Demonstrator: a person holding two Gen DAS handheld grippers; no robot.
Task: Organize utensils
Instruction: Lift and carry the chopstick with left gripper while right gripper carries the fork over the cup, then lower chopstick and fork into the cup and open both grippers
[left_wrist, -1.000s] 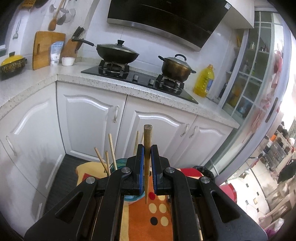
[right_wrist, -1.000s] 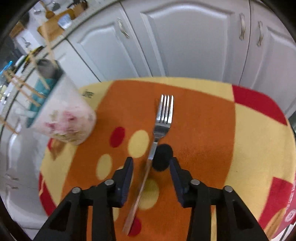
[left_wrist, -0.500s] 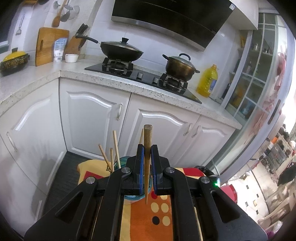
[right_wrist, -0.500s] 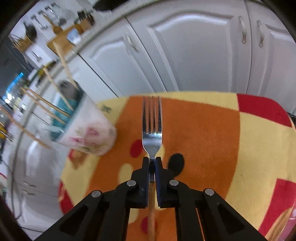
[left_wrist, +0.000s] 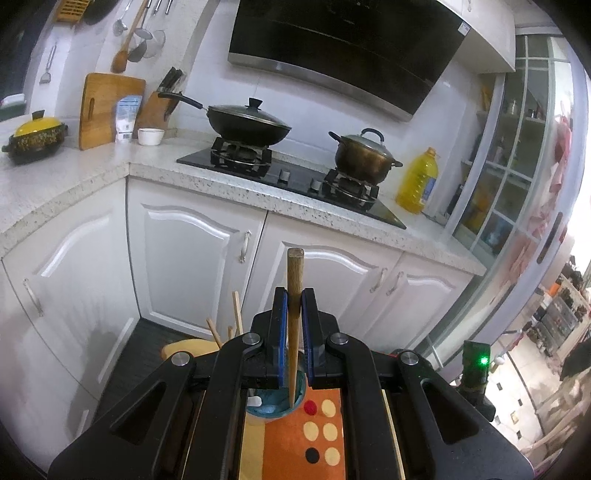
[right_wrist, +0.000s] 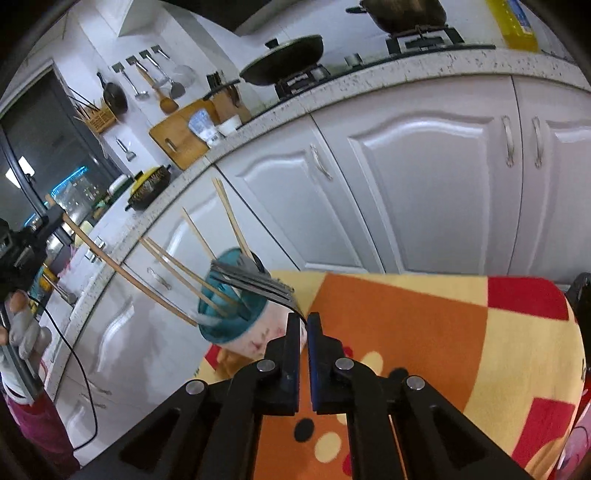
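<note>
My left gripper (left_wrist: 294, 308) is shut on a wooden utensil handle (left_wrist: 295, 280), held upright with its lower end inside the teal-lined cup (left_wrist: 275, 404) just below. My right gripper (right_wrist: 303, 326) is shut on a metal fork (right_wrist: 251, 280), lifted off the cloth, tines pointing left over the same cup (right_wrist: 236, 321). The cup is white with pink flowers outside and holds several wooden chopsticks (right_wrist: 184, 273). The long wooden handle (right_wrist: 122, 269) held by the left gripper leans into the cup from the left.
The cup stands near the left edge of a small table covered by an orange, yellow and red dotted cloth (right_wrist: 406, 332). White kitchen cabinets (left_wrist: 192, 251) and a stone counter with stove, wok (left_wrist: 247, 125) and pot stand behind.
My right gripper closed on the fork, lifted it off the cloth and swung its tines left over the cup. My left gripper stayed shut on the wooden handle and sank toward the cup.
</note>
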